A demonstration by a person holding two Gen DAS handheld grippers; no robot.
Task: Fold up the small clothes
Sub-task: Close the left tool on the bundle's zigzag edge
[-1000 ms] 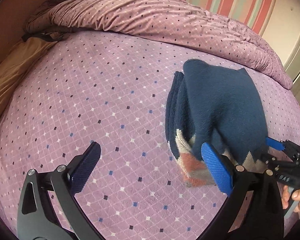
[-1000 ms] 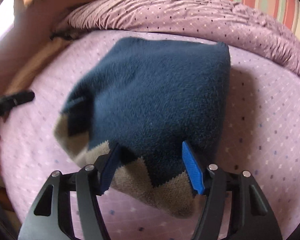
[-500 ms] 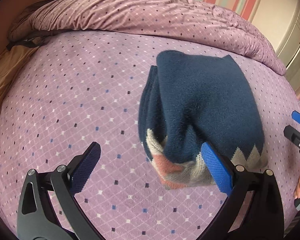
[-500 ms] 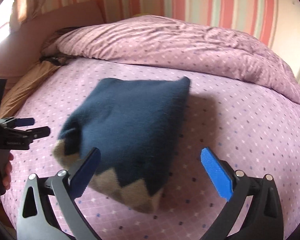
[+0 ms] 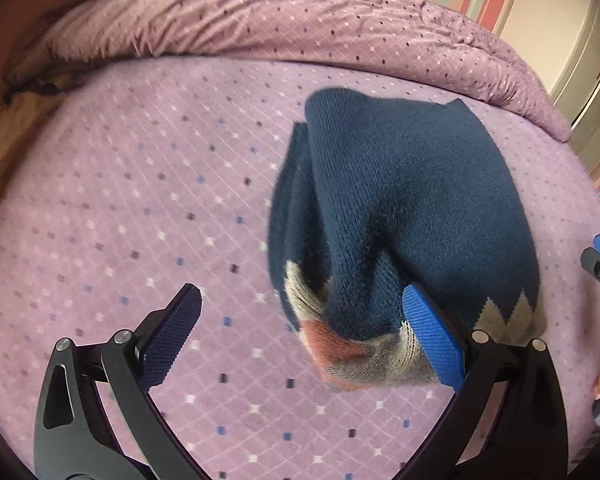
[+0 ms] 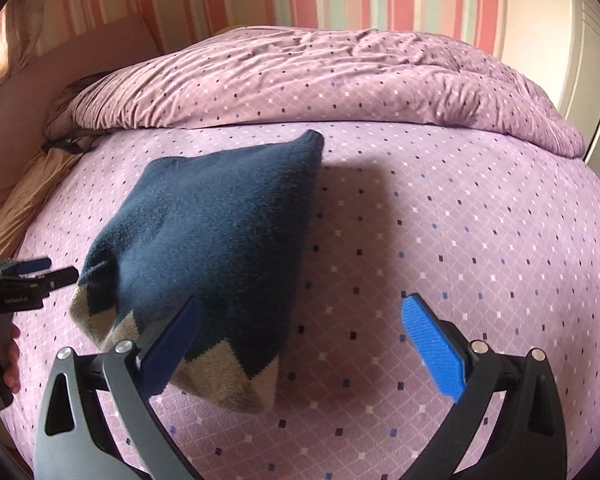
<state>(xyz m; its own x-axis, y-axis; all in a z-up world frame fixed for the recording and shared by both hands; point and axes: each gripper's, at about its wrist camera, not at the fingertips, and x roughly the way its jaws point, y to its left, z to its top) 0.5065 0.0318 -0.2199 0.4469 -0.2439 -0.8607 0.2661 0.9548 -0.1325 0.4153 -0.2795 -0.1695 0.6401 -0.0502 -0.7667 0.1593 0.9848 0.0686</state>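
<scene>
A purple diamond-patterned bedspread [image 6: 460,220] holds the bunched quilt [image 6: 320,76] at its far edge. The navy knitted garment with a beige zigzag hem [image 6: 216,248] lies folded mid-bed, seemingly finished bar tidying. Left gripper [image 5: 300,340] and right gripper [image 6: 300,340] both gape empty.
</scene>
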